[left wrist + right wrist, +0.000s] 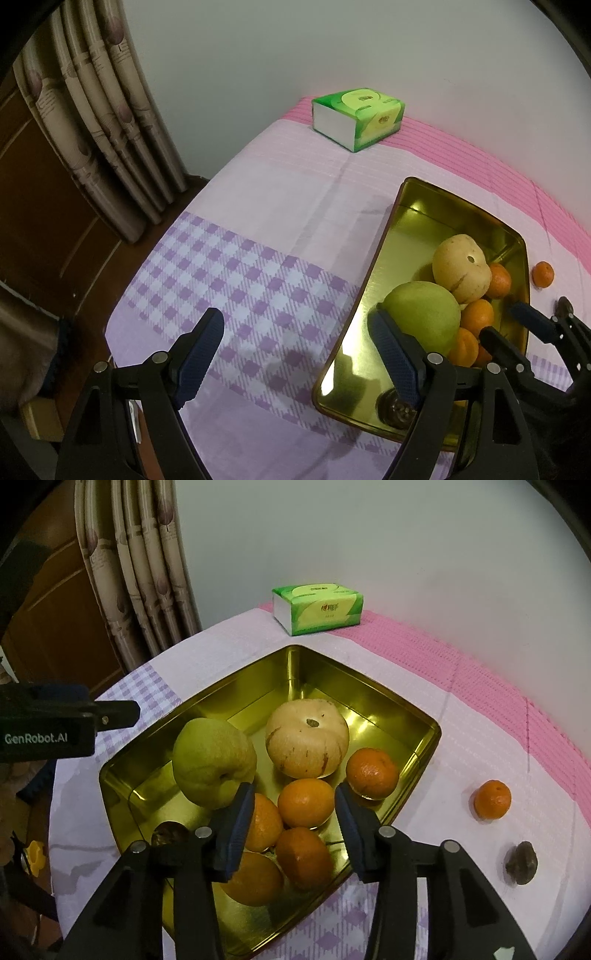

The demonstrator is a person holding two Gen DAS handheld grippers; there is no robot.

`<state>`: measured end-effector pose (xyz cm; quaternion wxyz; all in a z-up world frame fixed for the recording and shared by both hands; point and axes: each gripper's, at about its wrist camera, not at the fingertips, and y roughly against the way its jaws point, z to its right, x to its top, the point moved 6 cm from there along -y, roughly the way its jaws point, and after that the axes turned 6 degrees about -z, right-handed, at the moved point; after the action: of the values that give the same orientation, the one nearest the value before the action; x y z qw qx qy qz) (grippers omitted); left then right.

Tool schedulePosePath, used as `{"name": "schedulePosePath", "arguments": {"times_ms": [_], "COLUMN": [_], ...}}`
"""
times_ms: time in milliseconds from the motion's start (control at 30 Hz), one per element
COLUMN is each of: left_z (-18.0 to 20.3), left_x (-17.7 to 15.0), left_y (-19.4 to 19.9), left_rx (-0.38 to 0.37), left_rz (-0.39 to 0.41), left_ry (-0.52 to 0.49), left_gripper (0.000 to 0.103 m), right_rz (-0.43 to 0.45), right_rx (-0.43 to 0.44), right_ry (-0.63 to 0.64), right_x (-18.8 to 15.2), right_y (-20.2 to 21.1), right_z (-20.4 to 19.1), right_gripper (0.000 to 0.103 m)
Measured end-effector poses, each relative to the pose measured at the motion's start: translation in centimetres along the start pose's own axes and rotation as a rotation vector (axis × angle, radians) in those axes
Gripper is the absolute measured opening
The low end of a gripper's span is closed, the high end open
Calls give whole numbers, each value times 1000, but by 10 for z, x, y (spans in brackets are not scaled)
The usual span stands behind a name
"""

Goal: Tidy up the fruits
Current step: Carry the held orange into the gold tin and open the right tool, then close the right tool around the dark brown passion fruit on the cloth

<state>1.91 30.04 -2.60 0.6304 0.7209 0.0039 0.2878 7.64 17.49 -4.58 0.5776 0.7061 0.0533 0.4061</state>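
A gold metal tray (417, 720) (369, 284) holds a green pear (212, 760) (424, 314), a pale yellow melon-like fruit (306, 738) (461, 269), several oranges (304, 801) and a dark brown nut (170, 834). One orange (492, 799) (543, 274) and a second brown nut (521, 862) lie on the cloth right of the tray. My right gripper (293, 812) is open and empty, hovering over the oranges in the tray. My left gripper (295, 332) is open and empty, over the cloth at the tray's left edge, next to the pear.
A green tissue box (317, 607) (356, 118) stands at the table's far edge by the white wall. The table has a pink and purple checked cloth (240, 273). Curtains (103, 122) and a wooden door lie beyond the left edge.
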Motion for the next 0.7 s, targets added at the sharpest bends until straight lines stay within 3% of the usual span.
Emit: {"name": "schedulePosePath", "arguments": {"times_ms": [400,700], "left_z": [2,6], "left_x": [-1,-3], "left_y": [0,-3], "left_rx": [-2,6], "left_rz": [2,-4], "left_ry": [-9,-25], "left_gripper": [82,82], "right_rz": [49,37], "right_rx": [-10,-89], "right_ry": [-69,-194], "right_x": [-3,-26], "right_y": [23,32], "right_z": [19,78], "right_gripper": [47,47]}}
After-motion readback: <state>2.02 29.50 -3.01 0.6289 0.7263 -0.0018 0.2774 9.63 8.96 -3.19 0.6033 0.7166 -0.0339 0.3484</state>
